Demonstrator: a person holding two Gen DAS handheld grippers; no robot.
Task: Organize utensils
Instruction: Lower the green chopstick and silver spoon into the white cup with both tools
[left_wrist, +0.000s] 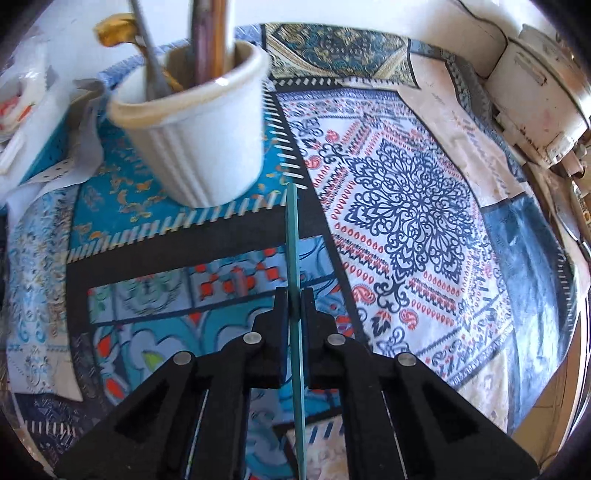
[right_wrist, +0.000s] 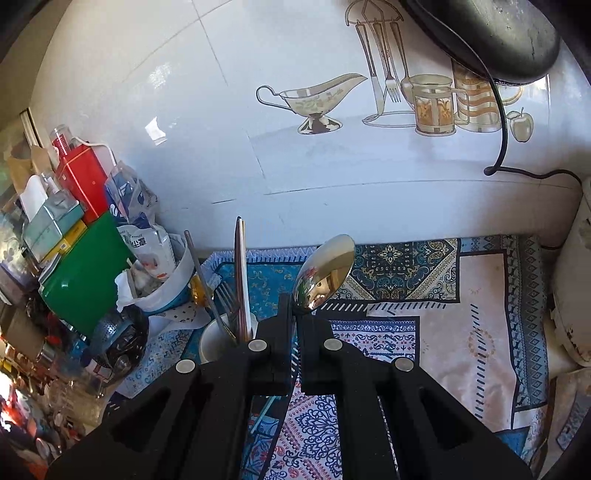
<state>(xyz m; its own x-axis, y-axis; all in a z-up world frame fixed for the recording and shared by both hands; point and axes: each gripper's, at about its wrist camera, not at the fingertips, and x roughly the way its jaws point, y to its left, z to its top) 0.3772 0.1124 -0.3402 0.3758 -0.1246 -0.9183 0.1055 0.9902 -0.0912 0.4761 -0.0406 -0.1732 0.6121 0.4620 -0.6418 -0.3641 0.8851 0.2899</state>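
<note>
Patterned blue cloth covers the counter, where the left gripper, clamped on a thin green chopstick pointing ahead, has the white ribbed ceramic utensil cup ahead-left, while the right gripper pinches a shiny steel spoon, probably by its neck.

A white ribbed cup stands upright on the blue part of the patterned cloth, at the far left of the desk. It holds a grey metal handle, a gold spoon and dark and brown chopsticks, all leaning out past its rim. In the right wrist view a fork stands in it, tines up. A thin teal chopstick is pinched between the left tongs, its tip pointing far, just right of the cup. A shiny steel spoon is pinched at the neck by the right tongs, bowl raised.
</note>
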